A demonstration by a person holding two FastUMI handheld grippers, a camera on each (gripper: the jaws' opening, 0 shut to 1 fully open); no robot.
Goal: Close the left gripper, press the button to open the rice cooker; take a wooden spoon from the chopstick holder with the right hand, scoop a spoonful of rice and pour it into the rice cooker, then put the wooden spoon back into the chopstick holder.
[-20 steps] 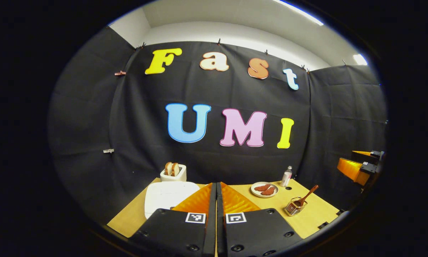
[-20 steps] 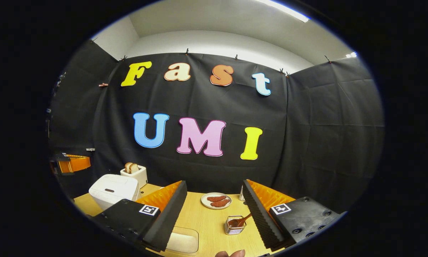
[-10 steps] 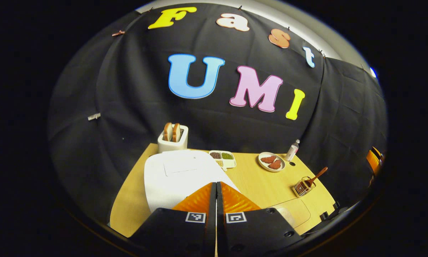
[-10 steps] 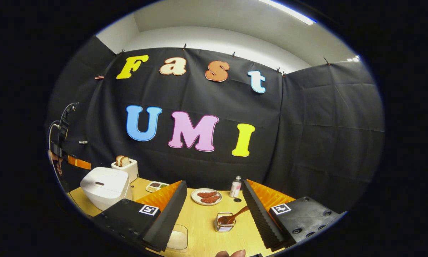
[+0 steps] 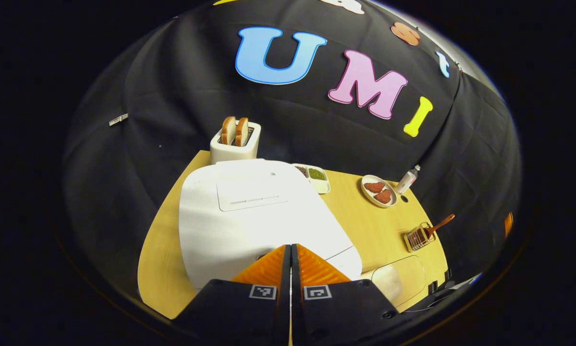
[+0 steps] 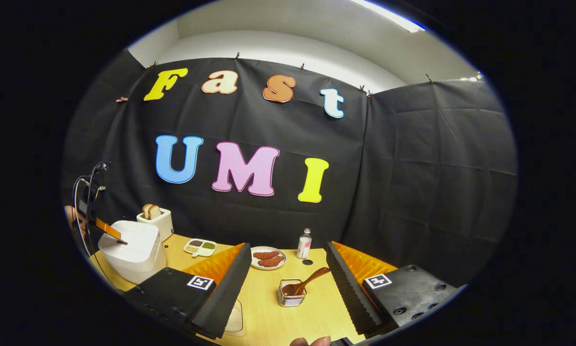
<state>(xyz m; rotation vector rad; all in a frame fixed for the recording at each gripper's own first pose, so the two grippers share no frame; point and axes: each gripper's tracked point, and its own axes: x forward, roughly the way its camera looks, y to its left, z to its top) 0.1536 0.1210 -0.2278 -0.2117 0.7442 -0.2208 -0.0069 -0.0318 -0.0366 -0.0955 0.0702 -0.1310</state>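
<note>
Left gripper view: the left gripper [image 5: 290, 250], jaws pressed together on nothing, is held over the front of the closed rice cooker [image 5: 249, 211] at the counter's [image 5: 365, 226] left. The right gripper [image 6: 288, 262] is seen wide open. The wooden spoon [image 6: 305, 282], judged light and stiff, is best taken by its handle slanting free from the chopstick holder [image 6: 290, 294], with bare counter around.

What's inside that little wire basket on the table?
A wooden spoon stands in the chopstick holder, bowl down, handle leaning out. Whether anything else lies at the bottom, I cannot tell.
</note>
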